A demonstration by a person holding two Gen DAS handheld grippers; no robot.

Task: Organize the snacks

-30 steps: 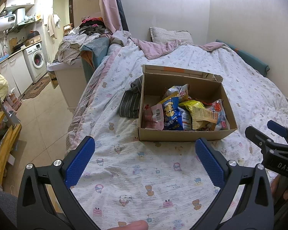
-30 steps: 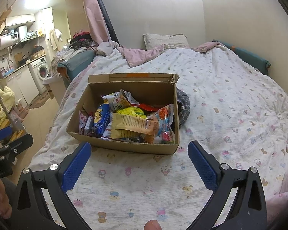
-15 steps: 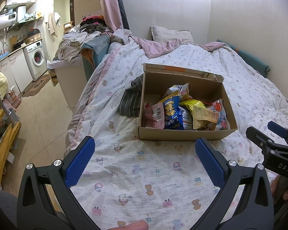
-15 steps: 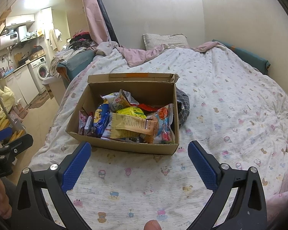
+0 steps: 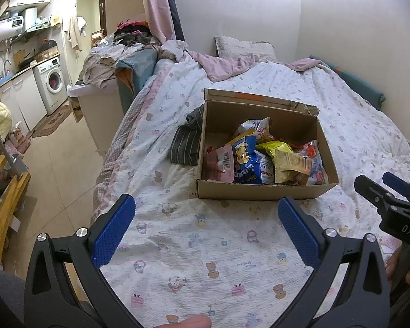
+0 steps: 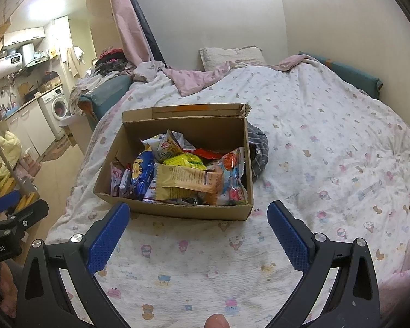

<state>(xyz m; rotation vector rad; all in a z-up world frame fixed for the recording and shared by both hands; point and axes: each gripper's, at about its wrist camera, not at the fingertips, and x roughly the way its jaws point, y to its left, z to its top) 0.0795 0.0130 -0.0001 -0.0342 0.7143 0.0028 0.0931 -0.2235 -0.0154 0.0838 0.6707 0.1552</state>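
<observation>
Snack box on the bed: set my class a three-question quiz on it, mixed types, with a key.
1. True or false: the left claw grips a packet.
2. What lies against the cardboard box on the side away from the kitchen? A) striped dark cloth B) pillow C) shoe
3. Fill in: the blue snack packet lies ___ the box.

Key: 1 false, both claws open and empty, right claw too; 2 A; 3 inside.

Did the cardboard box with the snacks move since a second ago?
No. The cardboard box sits in the same spot on the patterned bedsheet, still pressed against the striped grey cloth beside it, in both views.
</observation>
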